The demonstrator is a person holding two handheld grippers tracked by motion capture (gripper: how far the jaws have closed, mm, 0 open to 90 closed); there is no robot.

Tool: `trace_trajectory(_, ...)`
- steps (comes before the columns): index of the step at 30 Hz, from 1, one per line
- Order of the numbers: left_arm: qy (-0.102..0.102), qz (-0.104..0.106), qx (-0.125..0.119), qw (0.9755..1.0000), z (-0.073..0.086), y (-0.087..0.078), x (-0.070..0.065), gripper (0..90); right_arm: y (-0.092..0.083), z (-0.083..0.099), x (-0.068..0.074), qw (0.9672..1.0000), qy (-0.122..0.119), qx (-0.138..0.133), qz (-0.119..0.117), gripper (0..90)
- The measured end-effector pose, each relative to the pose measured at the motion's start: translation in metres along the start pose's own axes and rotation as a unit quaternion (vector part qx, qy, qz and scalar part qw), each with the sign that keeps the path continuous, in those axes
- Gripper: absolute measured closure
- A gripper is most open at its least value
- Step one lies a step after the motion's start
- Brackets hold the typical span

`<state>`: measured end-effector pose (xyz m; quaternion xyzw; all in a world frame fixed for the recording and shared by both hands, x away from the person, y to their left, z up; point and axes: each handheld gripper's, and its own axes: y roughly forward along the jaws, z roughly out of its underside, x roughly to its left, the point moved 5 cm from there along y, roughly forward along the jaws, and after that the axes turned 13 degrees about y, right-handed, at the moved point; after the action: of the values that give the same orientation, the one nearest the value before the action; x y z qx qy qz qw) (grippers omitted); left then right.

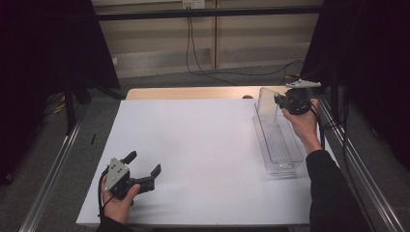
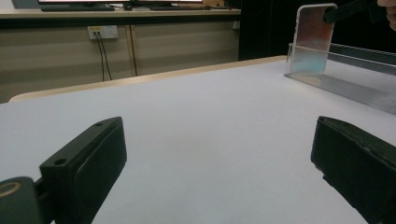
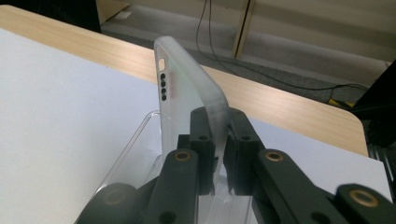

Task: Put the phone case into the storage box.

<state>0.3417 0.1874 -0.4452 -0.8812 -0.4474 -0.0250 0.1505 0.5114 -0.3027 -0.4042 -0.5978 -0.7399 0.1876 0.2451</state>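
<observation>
Clear phone case [image 1: 269, 106], upright over the far end of a clear tray [image 1: 283, 166] at the white sheet's [image 1: 203, 150] right side. At near left, left gripper [image 1: 144, 169] resting low, jaws spread wide, nothing between. At far right, right gripper [image 1: 279, 100] clamped onto the case's edge.

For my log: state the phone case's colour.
Frosted translucent white phone case; right gripper view.

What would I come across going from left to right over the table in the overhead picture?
Left gripper held open near the front edge → bare white table sheet → clear tray → right gripper, shut on the translucent phone case.
</observation>
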Motion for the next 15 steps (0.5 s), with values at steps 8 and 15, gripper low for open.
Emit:
trace_trajectory(8,0.003,0.002,-0.001,1.0,0.0001,-0.0008,0.0004,3.5,0.0037,-0.0078,-0.0018,0.999,-0.025,0.033,0.018,81.1)
trace_trajectory(15,0.003,0.002,0.001,1.0,0.0001,0.0,-0.0002,3.5,0.006,-0.0085,-0.0055,0.9982,-0.031,0.042,0.027,79.7)
